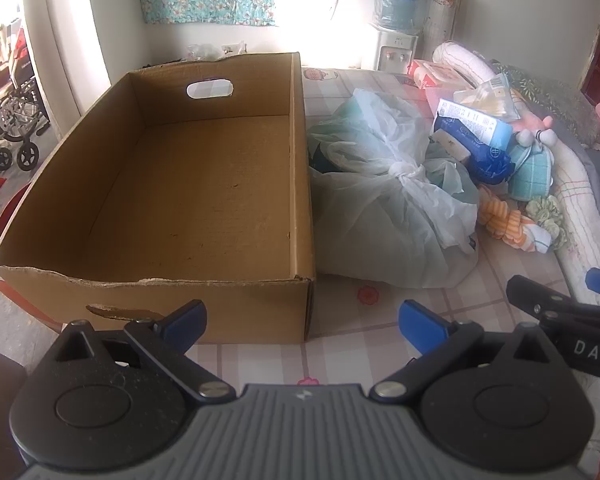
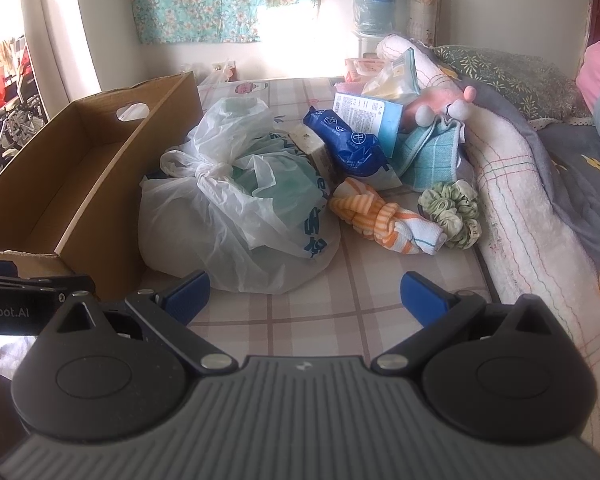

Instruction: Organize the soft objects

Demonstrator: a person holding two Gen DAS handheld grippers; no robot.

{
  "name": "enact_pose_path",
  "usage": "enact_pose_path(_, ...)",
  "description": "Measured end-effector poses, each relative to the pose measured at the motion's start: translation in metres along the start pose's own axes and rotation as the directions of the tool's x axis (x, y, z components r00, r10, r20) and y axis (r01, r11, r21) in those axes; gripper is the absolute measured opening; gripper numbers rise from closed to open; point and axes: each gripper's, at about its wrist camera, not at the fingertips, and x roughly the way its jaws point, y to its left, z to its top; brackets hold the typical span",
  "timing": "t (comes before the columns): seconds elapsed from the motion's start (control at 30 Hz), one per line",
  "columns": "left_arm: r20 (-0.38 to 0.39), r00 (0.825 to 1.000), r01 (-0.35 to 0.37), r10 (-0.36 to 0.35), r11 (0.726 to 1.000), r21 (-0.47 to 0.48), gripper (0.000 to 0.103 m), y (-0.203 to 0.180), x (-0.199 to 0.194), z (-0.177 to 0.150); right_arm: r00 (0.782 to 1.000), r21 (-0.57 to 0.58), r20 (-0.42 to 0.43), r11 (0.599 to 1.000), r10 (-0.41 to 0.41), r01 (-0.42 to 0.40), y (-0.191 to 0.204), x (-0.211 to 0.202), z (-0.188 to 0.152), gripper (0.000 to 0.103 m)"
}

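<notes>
Soft objects: a knotted plastic bag [image 2: 236, 200], striped orange cloth [image 2: 376, 216], green scrunchie [image 2: 450, 210] and teal towel [image 2: 428, 156] lie heaped on the bed [image 2: 340, 304], at 3 o'clock of the cardboard box [image 1: 204, 184]. The box holds nothing, so sorting appears not yet begun. Left tool [image 1: 302, 322] and right tool [image 2: 304, 296] both gape wide, gripping nothing.

Right gripper [image 1: 580, 304], seen from the left wrist: white letters "DAS", cut by frame edge. Left gripper [image 2: 20, 300], seen from the right wrist: "Robot.AI". Print on the blue packet [image 2: 348, 140] and the plastic bag [image 2: 236, 208] illegible.
</notes>
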Motion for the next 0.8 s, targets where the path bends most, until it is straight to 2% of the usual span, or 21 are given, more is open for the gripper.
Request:
enact_pose_path(0.23, -0.002, 1.000, 0.019, -0.019, 1.000, 0.012, 0.103, -0.002, -0.001, -0.001, 1.000, 0.003, 0.000, 1.000, -0.001, 0.001, -0.001, 0.002, 0.000, 0.102)
enact_pose_path(0.5, 0.059, 0.996, 0.068, -0.072, 0.995, 0.068, 0.103, -0.009, -0.012, 0.013, 1.000, 0.049, 0.027, 0.999, -0.008, 0.007, -0.019, 0.002, -0.002, 0.102)
enact_pose_path(0.63, 0.088, 0.986, 0.132, -0.144, 0.983, 0.127, 0.103, -0.014, -0.019, 0.040, 0.996, 0.074, 0.094, 0.997, -0.011, 0.004, -0.036, -0.001, 0.003, 0.102)
enact_pose_path(0.8, 0.114, 0.973, 0.171, -0.201, 0.958, 0.232, 0.103, -0.031, -0.018, 0.099, 0.979, 0.079, 0.205, 0.997, -0.017, 0.001, -0.067, -0.003, 0.028, 0.102)
